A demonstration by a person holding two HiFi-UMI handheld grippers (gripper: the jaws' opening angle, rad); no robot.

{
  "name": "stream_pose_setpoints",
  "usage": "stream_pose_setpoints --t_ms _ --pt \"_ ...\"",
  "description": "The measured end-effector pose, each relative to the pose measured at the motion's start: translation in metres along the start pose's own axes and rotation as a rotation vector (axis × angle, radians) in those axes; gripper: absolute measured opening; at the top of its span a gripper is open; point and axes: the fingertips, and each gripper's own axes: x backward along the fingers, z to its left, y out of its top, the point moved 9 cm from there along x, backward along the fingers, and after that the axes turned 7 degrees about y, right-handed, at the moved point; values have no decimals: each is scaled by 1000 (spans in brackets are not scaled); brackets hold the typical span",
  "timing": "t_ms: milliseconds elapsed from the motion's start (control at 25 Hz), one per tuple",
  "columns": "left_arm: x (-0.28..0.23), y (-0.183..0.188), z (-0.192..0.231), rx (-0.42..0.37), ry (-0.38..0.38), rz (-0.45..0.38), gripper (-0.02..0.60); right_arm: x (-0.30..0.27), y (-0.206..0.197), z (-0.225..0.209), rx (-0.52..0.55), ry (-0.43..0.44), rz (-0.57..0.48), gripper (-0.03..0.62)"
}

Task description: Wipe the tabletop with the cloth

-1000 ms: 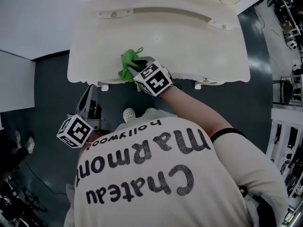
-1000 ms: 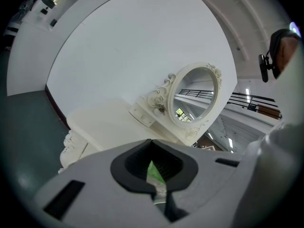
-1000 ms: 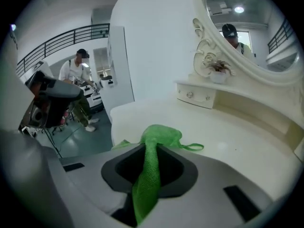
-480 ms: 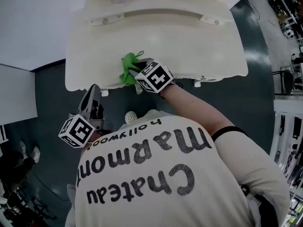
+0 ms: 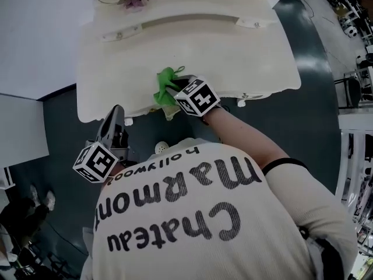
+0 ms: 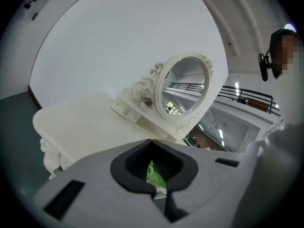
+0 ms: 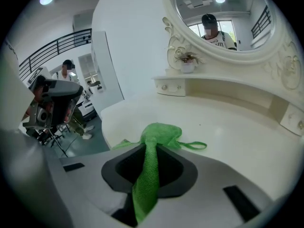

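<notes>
Big oval mirror [image 7: 223, 18] with a curly carved frame stands at the far side. A little pot of flowers [image 7: 187, 61] sits just left of it on a raised shelf [image 7: 209, 87] that has small knobbed drawers [image 7: 167, 86]. The floor [image 5: 64, 127] is dark grey-green and the wall [image 7: 137, 27] behind is plain white. Far left there's a railing [image 7: 57, 44] with a person [image 7: 64, 76] near it, plus some dark gear on thin legs [image 7: 52, 103] a bit nearer. Metal racks [image 5: 355, 174] run along the right edge.

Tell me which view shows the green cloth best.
Right gripper view: the cloth fills the centre, pinched in the right claw, its bunch and loop lying on the tabletop. Head view shows a small bunch beside the marker cube; left gripper view, only a green sliver.
</notes>
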Motion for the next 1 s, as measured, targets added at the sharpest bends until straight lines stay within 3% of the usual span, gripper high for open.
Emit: stream_pose_setpoints --t_ms 360,1000 --pt "-15 -3 -15 -30 -41 34 6 27 -18 -20 -43 -69 -29 84" --pt "-32 -19 -36 -45 -103 74 6 95 -63 -73 -261 -222 -113 84"
